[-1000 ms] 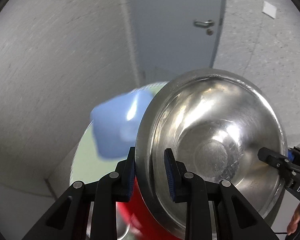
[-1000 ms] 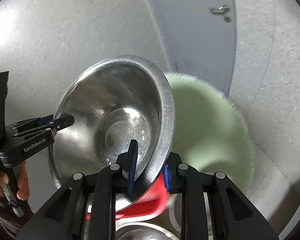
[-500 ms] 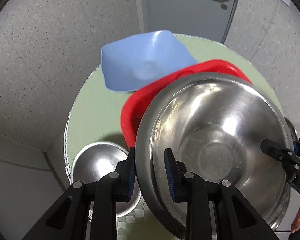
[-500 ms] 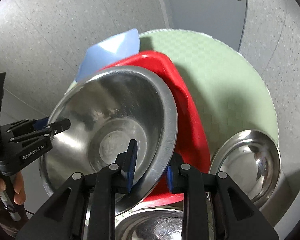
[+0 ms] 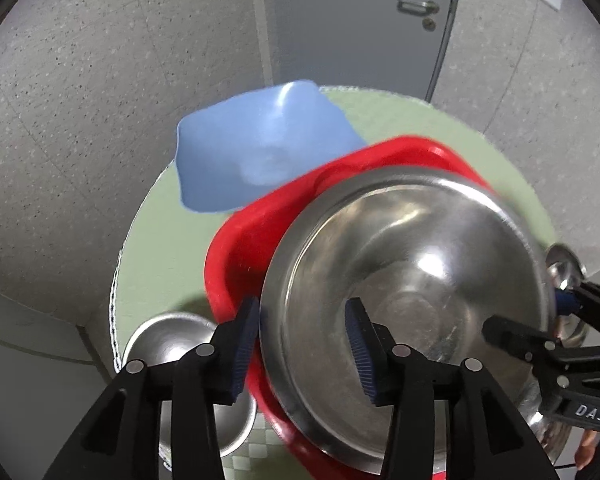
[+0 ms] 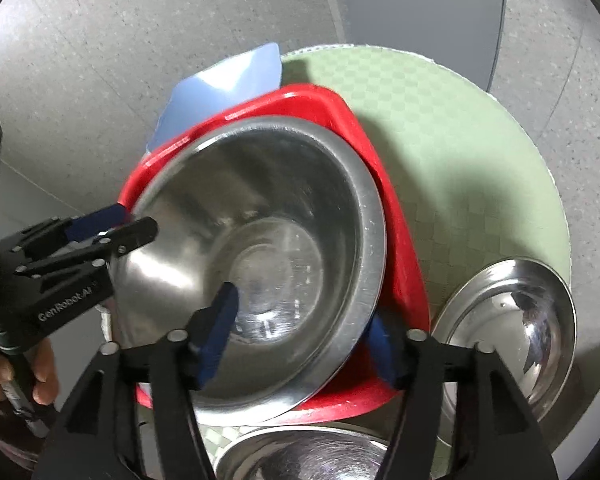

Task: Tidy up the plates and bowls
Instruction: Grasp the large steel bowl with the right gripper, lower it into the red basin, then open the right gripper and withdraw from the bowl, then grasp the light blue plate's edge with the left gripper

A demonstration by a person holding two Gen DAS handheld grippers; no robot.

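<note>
A large steel bowl sits inside a red square bowl on a round green table. My left gripper is open, its jaws spread either side of the steel bowl's left rim. My right gripper is open, its jaws spread astride the bowl's right rim. A blue square bowl lies behind the red one, partly under it.
A small steel bowl is at the table's near left. Another steel bowl is at the right, and a third is at the near edge. The green table has bare cloth at the far right. A door stands behind.
Both grippers lowered the steel bowl into the red bowl, then opened and let go of its rim.
</note>
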